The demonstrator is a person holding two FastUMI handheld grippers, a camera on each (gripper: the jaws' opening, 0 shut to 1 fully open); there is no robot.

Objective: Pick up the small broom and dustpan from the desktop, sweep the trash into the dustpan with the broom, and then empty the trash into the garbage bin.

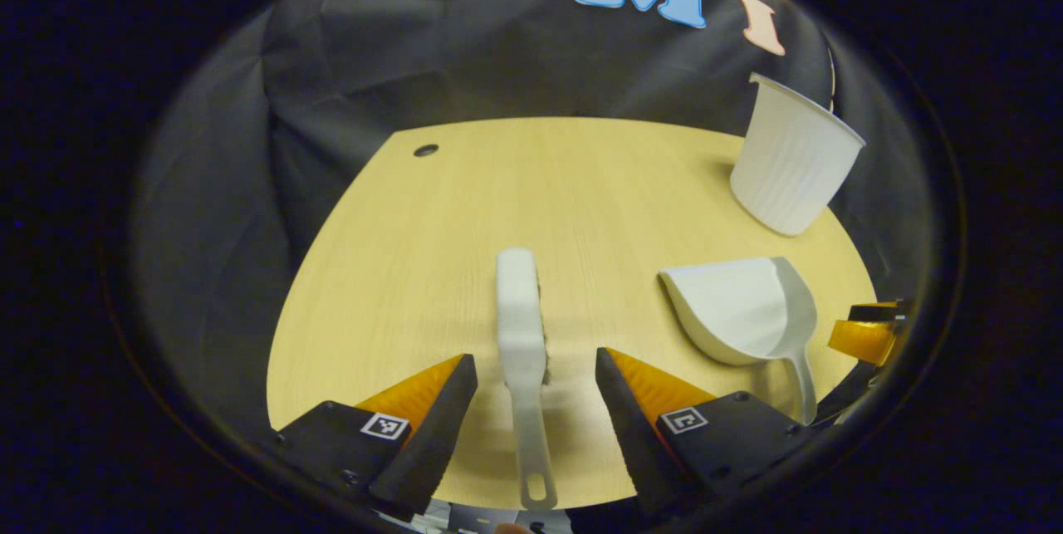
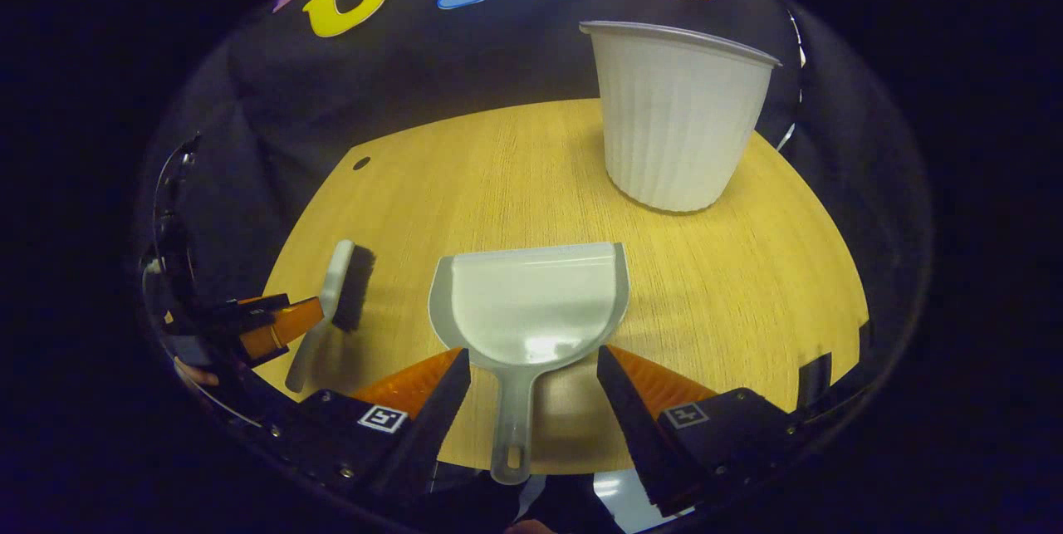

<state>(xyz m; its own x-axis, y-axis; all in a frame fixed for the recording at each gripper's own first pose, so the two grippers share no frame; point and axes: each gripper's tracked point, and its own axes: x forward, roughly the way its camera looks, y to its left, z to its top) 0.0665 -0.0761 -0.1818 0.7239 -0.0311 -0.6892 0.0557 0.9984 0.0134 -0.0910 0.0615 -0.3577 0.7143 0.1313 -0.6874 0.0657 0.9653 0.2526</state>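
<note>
No readable text or numbers anywhere (the square tags carry only patterns).

- desktop (image 2: 747,285): pale wood-grain finish, smooth, low sheen
- dustpan (image 2: 531,301): white plastic, smooth, glossy, highlight spot near the handle root
- broom (image 1: 521,326): white plastic body, matt; dark bristles (image 2: 355,286), rough
- garbage bin (image 2: 674,127): white plastic, ribbed wall, matt
- booth wall (image 1: 465,61): black cloth, creased, matt

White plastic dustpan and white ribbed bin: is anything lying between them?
No. Right gripper view shows bare wooden desktop between the white plastic dustpan and white ribbed bin.
</note>
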